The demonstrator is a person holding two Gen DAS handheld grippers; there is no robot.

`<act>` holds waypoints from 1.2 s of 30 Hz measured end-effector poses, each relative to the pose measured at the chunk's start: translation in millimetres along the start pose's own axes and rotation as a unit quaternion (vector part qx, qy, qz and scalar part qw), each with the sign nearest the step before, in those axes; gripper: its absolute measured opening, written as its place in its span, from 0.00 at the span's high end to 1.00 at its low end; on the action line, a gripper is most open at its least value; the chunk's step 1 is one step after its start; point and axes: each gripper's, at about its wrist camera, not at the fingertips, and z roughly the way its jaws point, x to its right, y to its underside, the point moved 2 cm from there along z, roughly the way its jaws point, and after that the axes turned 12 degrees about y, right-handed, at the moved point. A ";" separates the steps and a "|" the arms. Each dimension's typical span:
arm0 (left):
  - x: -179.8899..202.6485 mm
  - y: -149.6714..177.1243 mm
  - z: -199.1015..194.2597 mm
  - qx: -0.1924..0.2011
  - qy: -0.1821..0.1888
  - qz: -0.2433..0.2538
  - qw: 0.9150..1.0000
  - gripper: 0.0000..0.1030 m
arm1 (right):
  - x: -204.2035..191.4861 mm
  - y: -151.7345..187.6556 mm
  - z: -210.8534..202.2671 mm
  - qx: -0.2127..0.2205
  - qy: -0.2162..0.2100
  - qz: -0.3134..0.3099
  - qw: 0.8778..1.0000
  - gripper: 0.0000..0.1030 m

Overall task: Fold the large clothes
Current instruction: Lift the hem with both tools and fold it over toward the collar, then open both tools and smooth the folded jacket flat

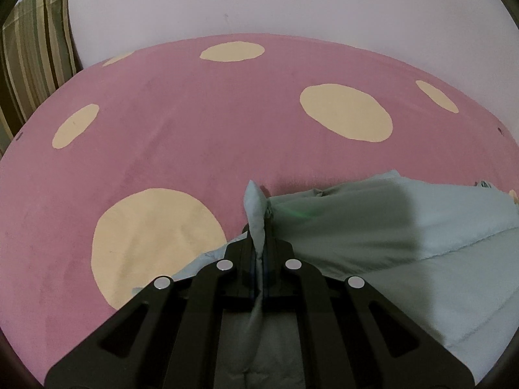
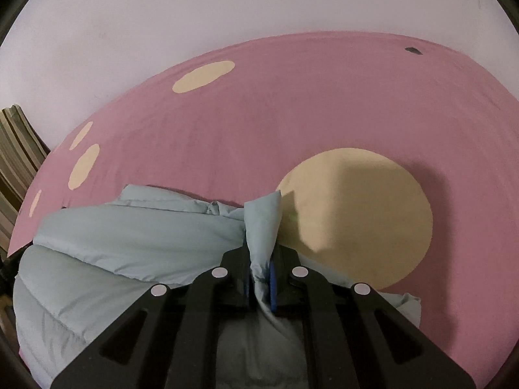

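Pale blue and puffy, the big jacket (image 1: 405,227) lies on my pink blanket (image 1: 194,129) with the big cream dots, and a striped pillow (image 1: 32,58) leans on the wall at the far left. My left gripper (image 1: 259,246) is squeezed tight on a pinch of the jacket's edge, and a little blue point of cloth sticks up past its tips. My right gripper (image 2: 262,259) is squeezed tight on another pinch of the jacket (image 2: 129,233), right next to one big cream dot (image 2: 356,214).
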 end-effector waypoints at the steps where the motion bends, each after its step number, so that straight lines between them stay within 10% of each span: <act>1: -0.5 0.9 0.0 0.004 0.001 0.000 1.000 0.97 | -0.3 0.0 0.1 0.002 0.000 0.001 1.000 0.94; 14: -4.6 -1.0 -4.5 0.006 0.009 -0.012 1.000 0.93 | -6.5 -7.3 -5.4 0.006 0.008 -0.004 1.000 0.91; 18: -17.1 -3.4 -18.3 0.004 -0.001 -0.040 0.999 0.57 | -1.5 -10.8 -11.1 -0.002 0.008 0.004 1.000 0.85; 24: -30.2 2.4 -60.9 0.016 0.016 -0.078 0.997 0.54 | 17.3 -10.3 -37.3 0.005 0.058 0.042 0.997 0.60; 36: 92.1 28.8 -78.9 0.018 0.085 0.003 0.996 0.45 | -92.6 18.6 -92.7 0.036 -0.003 -0.033 0.999 0.60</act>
